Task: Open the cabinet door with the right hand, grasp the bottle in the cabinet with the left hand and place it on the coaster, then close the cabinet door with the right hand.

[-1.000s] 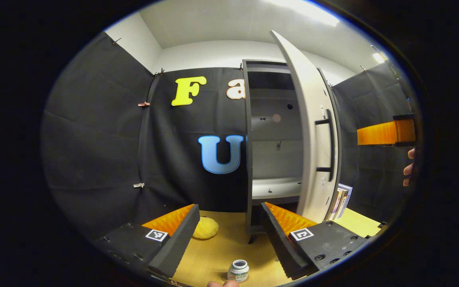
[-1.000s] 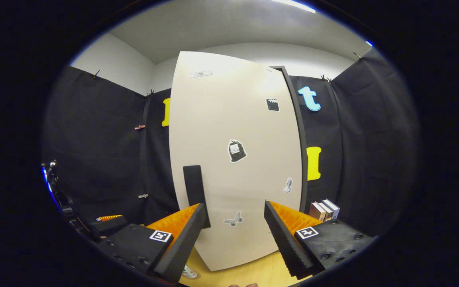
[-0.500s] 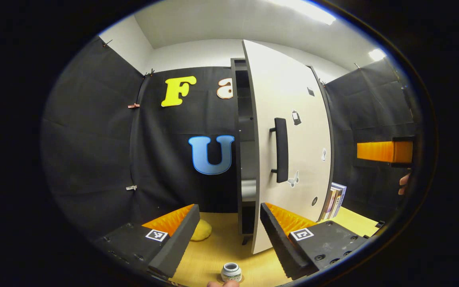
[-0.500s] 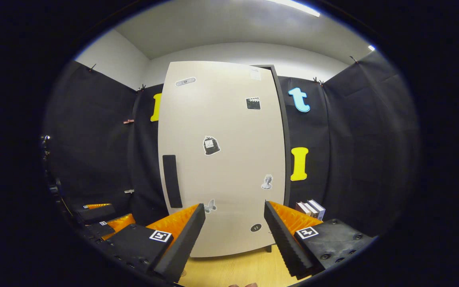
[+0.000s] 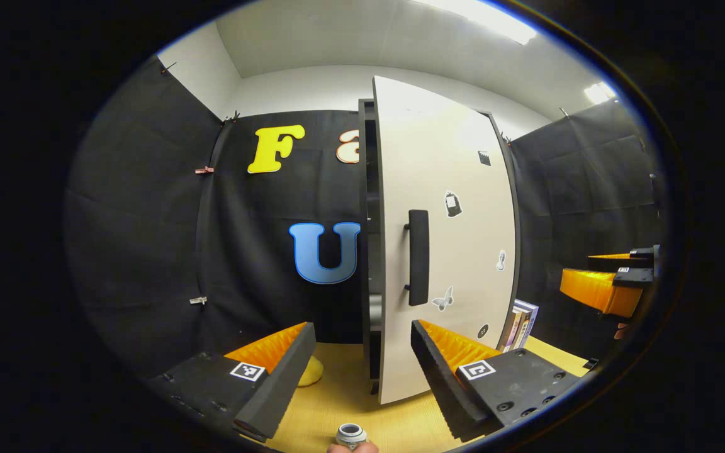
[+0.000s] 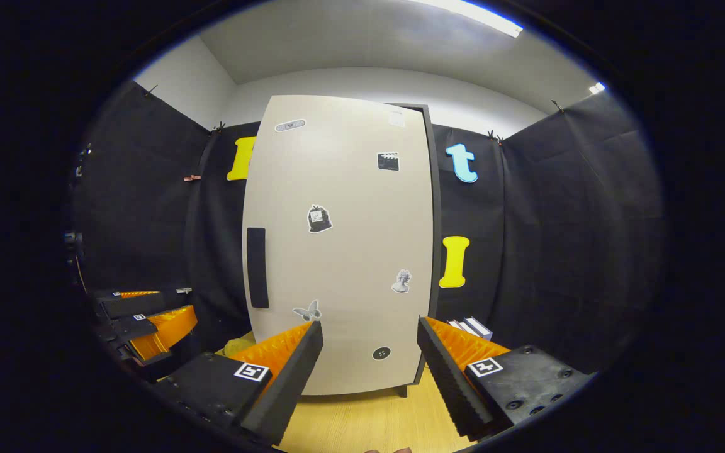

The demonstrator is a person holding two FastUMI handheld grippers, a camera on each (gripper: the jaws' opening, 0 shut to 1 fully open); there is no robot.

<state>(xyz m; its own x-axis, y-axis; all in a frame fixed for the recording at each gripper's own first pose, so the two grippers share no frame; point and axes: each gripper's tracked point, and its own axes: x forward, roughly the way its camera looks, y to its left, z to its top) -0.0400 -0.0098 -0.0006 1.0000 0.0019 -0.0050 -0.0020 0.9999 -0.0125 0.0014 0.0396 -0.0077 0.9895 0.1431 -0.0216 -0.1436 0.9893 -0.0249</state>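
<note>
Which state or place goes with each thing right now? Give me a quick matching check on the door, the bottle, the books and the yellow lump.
Things:
1. pale cabinet door with stickers
2. small white bottle
3. upright books
4. yellow rounded lump

States or places:
A. standing right of the dark cabinet
B. almost shut, thin gap at the handle side
C. on the wooden table, left of the cabinet's foot
D. at the bottom edge of the left gripper view, in front of the cabinet

Pairs: 1-B, 2-D, 3-A, 4-C

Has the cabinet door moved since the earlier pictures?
Yes. The cabinet door has swung toward the cabinet frame; in the left gripper view, just a narrow gap remains.
</note>
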